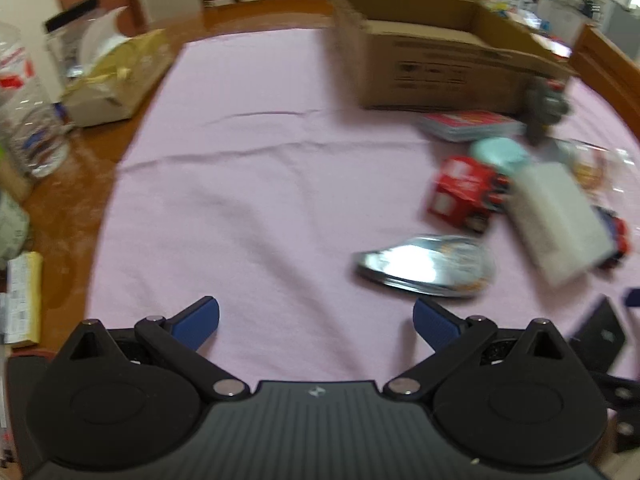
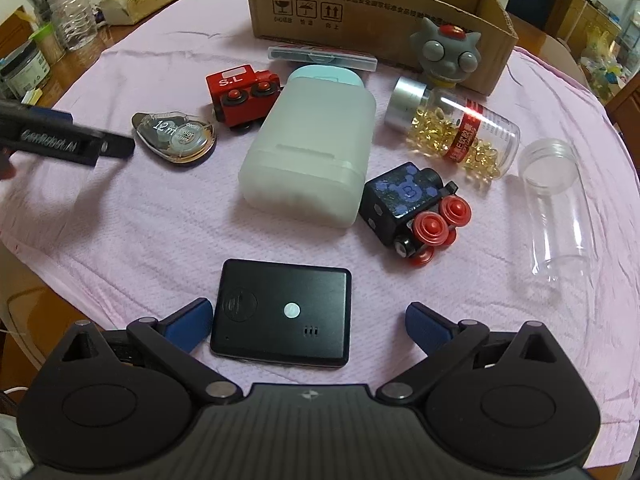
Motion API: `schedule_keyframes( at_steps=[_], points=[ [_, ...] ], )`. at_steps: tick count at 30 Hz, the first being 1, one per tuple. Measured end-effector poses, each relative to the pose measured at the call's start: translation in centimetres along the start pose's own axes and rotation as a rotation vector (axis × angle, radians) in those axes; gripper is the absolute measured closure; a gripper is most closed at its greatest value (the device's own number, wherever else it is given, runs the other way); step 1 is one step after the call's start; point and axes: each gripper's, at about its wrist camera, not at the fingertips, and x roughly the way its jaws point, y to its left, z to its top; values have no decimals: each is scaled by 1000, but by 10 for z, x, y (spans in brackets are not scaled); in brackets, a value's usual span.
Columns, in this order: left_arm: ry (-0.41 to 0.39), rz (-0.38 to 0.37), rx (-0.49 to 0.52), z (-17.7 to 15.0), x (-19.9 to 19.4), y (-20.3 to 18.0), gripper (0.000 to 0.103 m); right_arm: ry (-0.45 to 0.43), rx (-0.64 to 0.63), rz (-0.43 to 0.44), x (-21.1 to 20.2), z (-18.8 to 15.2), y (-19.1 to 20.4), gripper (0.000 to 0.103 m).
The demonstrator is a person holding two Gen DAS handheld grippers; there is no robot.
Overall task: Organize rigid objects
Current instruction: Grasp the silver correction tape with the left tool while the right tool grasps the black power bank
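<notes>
Fingers (image 2: 188, 322) spread on both grippers, empty | black device (image 2: 282, 316) between right pair | cardboard box (image 2: 376, 12) behind clutter

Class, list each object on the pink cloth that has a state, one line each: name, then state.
Brown cardboard box: open-topped.
Capsule bottle with silver cap: capped, on its side.
Clear plastic jar: uncapped, on its side.
Red toy train: tipped over.
Left gripper: open.
Right gripper: open, astride flat black device.
</notes>
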Motion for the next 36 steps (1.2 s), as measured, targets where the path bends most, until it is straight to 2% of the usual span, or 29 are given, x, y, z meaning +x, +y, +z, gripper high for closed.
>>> schedule_keyframes(
  at_steps=[3, 8, 12, 21, 36],
  points=[
    [-11, -57, 27, -1, -2, -13, 1, -6, 7, -4, 0, -1, 0, 0],
    [-27, -77, 66, -2, 2, -32, 1, -5, 10, -8, 0, 0, 2, 0],
    [-53, -92, 54, -2, 1, -38, 1, -15, 4, -6, -1, -2, 1, 0],
    [-72, -23, 63, 3, 16, -53, 1, -19, -30, 9, -2, -3, 1, 0],
    [-59, 1, 16, 14, 23, -60, 0, -40, -44, 18, -4, -6, 0, 0]
  ],
)
